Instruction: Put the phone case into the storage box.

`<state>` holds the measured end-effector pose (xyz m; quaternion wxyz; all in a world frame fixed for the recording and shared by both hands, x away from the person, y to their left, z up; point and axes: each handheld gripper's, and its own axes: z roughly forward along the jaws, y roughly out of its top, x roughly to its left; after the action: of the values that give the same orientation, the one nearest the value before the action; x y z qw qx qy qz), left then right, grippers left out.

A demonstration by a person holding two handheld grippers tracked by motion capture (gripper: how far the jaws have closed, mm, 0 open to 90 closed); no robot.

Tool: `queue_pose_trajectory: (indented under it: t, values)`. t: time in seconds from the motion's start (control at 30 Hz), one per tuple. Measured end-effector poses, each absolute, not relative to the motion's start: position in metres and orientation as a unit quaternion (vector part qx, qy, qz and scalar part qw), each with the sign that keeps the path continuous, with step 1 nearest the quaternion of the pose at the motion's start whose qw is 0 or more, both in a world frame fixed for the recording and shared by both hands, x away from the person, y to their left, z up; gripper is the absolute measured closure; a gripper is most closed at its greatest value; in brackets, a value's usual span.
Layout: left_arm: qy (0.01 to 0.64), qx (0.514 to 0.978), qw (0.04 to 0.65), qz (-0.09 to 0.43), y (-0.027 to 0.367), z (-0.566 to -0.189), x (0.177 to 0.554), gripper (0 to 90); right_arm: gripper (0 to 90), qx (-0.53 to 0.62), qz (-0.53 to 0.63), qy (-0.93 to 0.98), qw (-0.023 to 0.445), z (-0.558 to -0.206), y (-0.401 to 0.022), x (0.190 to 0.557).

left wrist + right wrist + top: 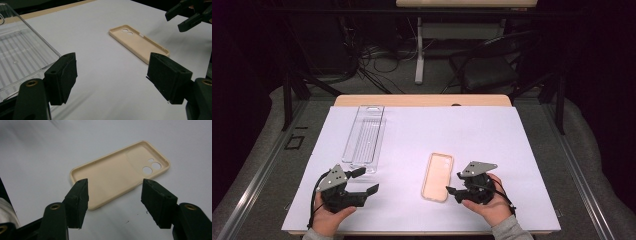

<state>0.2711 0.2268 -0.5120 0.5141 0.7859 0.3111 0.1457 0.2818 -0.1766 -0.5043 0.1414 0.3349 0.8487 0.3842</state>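
Beige phone case point(438, 176) lying flat on the white sheet point(472, 135) over the tabletop point(422, 100), open side up, raised rim all round, rounded corners. Smooth matte inside, two round camera holes and a small slot near one end, seen clearly in the right gripper view point(120, 173). Long axis running away from the person, almost straight up the high view, camera end at the far side. Leaning just a touch to the right at the top.

Right hand-held gripper point(454, 182) just beside the case, at its near right edge, jaws pointing left toward it. Jaws parted, nothing between the pads, case's near corner sitting past the tips in the right gripper view. Touching or not: cannot tell.

Left hand-held gripper point(364, 180) well apart from the case, over on the left side, jaws wide and empty, aimed to the right. Clear plastic tray point(364, 140) just beyond it, long axis also running away from the person.
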Motion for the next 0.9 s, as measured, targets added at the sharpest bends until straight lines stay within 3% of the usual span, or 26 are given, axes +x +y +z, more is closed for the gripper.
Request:
queue_pose_trajectory:
  t: [0.63,0.9]
  values:
    - [0.310,0.788,0.512,0.145,0.227,-0.512,0.272,23.7,44.6,0.307,0.329,0.881,0.146,-0.497,-0.169,0.294]
    - [0.311,0.787,0.513,0.143,0.227,-0.513,0.272,23.7,46.0,0.294,0.309,0.896,0.123,-0.498,-0.165,0.298]
